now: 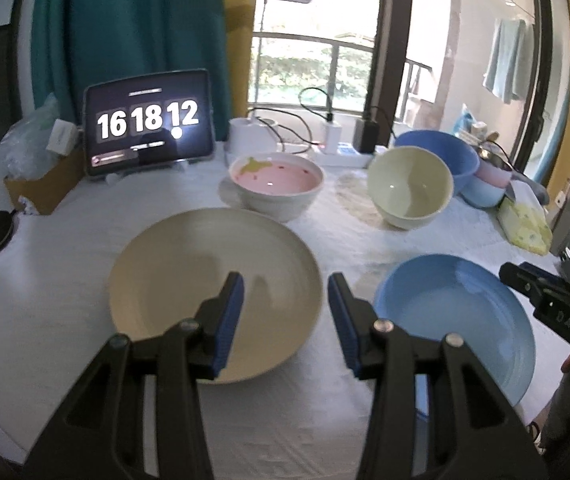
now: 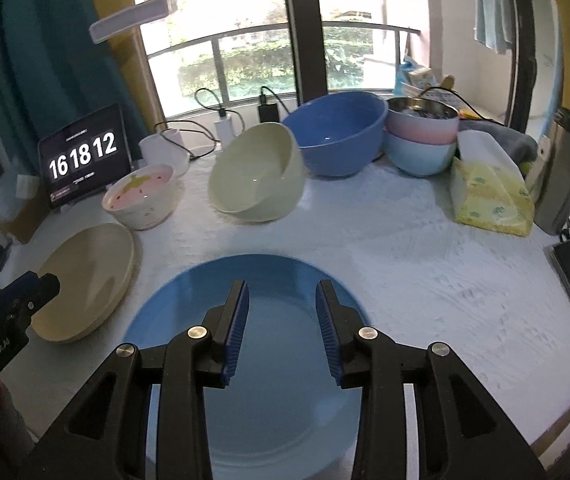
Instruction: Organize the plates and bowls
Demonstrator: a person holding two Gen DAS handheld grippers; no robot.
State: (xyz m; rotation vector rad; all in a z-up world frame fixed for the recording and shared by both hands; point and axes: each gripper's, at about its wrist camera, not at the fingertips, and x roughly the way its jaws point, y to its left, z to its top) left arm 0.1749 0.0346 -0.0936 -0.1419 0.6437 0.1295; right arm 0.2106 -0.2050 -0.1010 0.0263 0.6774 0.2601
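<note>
Plates lie side by side on the near part of the white cloth (image 2: 405, 240): a beige plate (image 1: 189, 264) on the left and a blue plate (image 2: 277, 380) on the right, close together but apart. The left gripper (image 1: 285, 292) hangs low over the right edge of the beige plate, its blue-padded fingers spread apart and holding nothing. The right gripper (image 2: 282, 292) hangs over the middle of the blue plate, its jaws also apart and empty. Each gripper points forward, toward the far side of the table. Farther back stand the bowls. A white bowl with a pink inside (image 1: 275, 184) sits upright behind the beige plate. To its right a cream bowl (image 2: 253, 176) is tilted, its opening turned toward the near left, and it leans on a large blue bowl (image 2: 337, 132) behind it. Right of that bowl there is a stack: a light blue bowl (image 2: 419, 156) below, a pink bowl (image 2: 421, 124) in it, and on top a metal bowl (image 2: 423, 108) whose contents I cannot make out. A yellow tissue pack (image 2: 489, 196) lies just beside the stack. At the far left a tablet (image 1: 147, 120) shows 16 18 12.
</note>
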